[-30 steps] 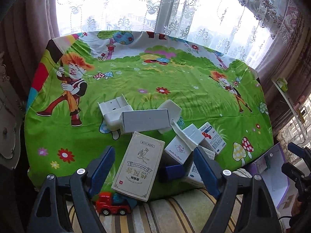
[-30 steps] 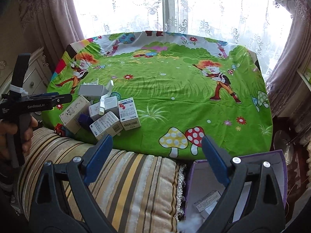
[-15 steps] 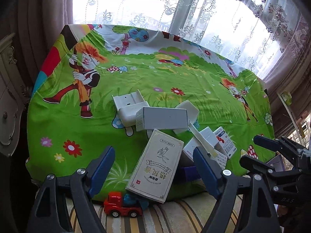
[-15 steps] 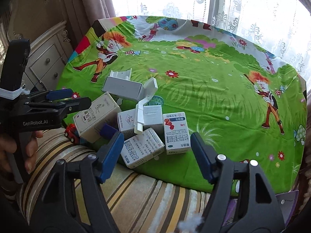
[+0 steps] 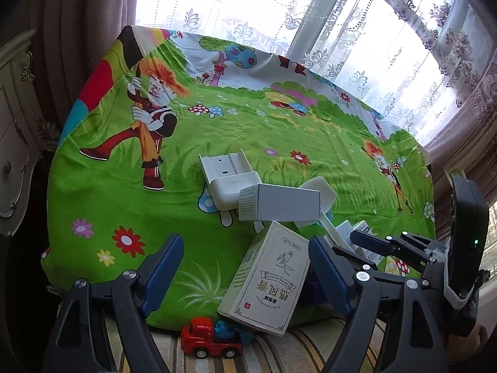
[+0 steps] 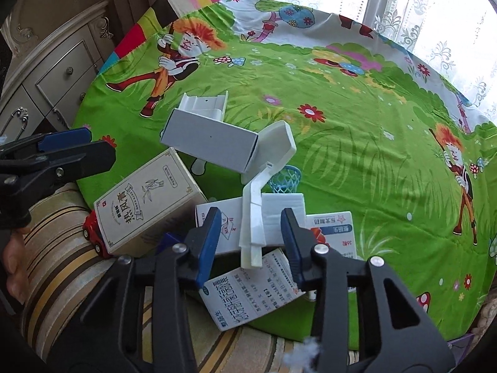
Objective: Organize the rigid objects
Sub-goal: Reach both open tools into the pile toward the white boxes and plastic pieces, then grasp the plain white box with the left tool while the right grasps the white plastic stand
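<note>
A pile of rigid items lies at the near edge of the green cartoon cloth (image 6: 357,130). It holds a cream box (image 6: 149,199), a grey-white box (image 6: 214,143), a white plastic holder (image 6: 202,105), a white toy hoop stand (image 6: 251,227) with a blue net (image 6: 285,180), and medicine boxes (image 6: 251,289). My right gripper (image 6: 250,242) hangs over the pile, its jaws closing either side of the stand's post, pads not touching it. My left gripper (image 5: 242,267) is open, with the cream box (image 5: 270,279) by its right finger. A red toy truck (image 5: 211,338) sits below.
A striped cushion (image 6: 77,264) runs along the near side under the cloth's edge. A carved drawer cabinet (image 6: 52,71) stands at the left, lace curtains (image 5: 310,25) behind. A person's hand (image 6: 15,264) holds the left gripper (image 6: 90,149). The right gripper (image 5: 354,242) reaches in beside the pile.
My right gripper swung left and down from the purple box side to over the pile, and its jaws narrowed around the hoop post. The left gripper drifted slightly and rolled.
</note>
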